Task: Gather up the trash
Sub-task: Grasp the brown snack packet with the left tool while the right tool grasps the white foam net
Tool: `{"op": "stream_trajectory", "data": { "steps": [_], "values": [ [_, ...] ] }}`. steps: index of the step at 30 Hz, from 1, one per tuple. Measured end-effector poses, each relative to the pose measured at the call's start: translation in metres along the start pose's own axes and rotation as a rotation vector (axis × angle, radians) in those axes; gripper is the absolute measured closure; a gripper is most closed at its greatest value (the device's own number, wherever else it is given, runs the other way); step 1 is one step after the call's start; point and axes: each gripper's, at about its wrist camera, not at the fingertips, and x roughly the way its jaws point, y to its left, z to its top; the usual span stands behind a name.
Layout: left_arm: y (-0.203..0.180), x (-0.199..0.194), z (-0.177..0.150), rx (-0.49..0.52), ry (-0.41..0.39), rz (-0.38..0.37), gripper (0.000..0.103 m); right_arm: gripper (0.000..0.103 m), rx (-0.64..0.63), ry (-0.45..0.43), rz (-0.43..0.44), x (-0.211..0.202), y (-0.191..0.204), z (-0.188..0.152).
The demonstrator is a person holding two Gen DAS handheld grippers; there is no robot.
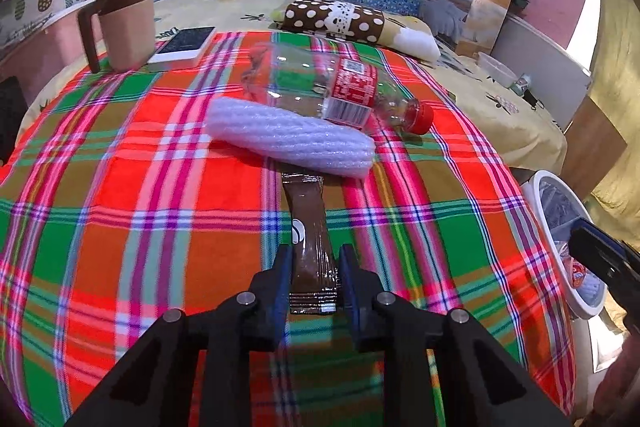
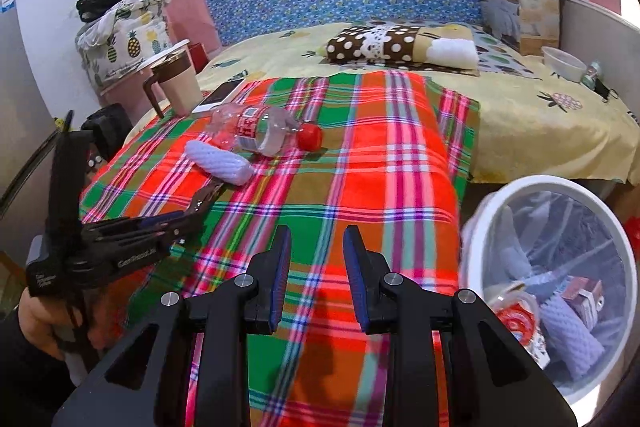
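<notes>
A brown snack wrapper (image 1: 310,227) lies lengthwise on the plaid cloth (image 1: 120,227), its far end tucked under a white foam sleeve (image 1: 288,131). My left gripper (image 1: 315,267) is shut on the wrapper's near end, blue pads against both sides; the right wrist view shows that gripper (image 2: 192,213) low at the left, pinching the wrapper (image 2: 206,195). Behind the sleeve lies a clear plastic bottle (image 1: 320,83) with a red cap. My right gripper (image 2: 316,259) hangs open and empty over the cloth, just left of the white trash bin (image 2: 548,183).
The bin (image 1: 536,187) stands off the cloth's right edge and holds a foam sleeve, a carton and wrappers. A beige mug (image 1: 128,23) and a flat phone-like device (image 1: 184,45) sit at the far left. A polka-dot pillow (image 2: 372,47) and a box (image 2: 516,3) lie behind.
</notes>
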Motion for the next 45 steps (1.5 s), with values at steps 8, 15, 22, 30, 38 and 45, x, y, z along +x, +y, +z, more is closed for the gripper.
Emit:
{"op": "stream_trajectory", "data": {
  "steps": [8,15,22,30,38,45],
  "values": [
    [0.029,-0.025,-0.017,-0.025,-0.010,0.035,0.079,0.074,-0.067,0.049,0.082,0.021,0.028,0.011],
    [0.061,-0.042,-0.027,-0.077,-0.022,0.078,0.079,0.065,-0.101,0.070,0.148,0.037,0.055,0.020],
    [0.090,-0.052,-0.025,-0.112,-0.048,0.116,0.079,0.065,-0.117,0.103,0.201,0.054,0.082,0.025],
    [0.119,-0.061,-0.034,-0.140,-0.057,0.133,0.079,0.065,-0.129,0.133,0.234,0.071,0.109,0.030],
    [0.157,-0.073,-0.035,-0.202,-0.083,0.179,0.079,0.065,-0.108,0.156,0.265,0.088,0.131,0.035],
    [0.167,-0.069,-0.035,-0.211,-0.072,0.158,0.079,0.055,-0.101,0.170,0.239,0.110,0.146,0.041]
  ]
}}
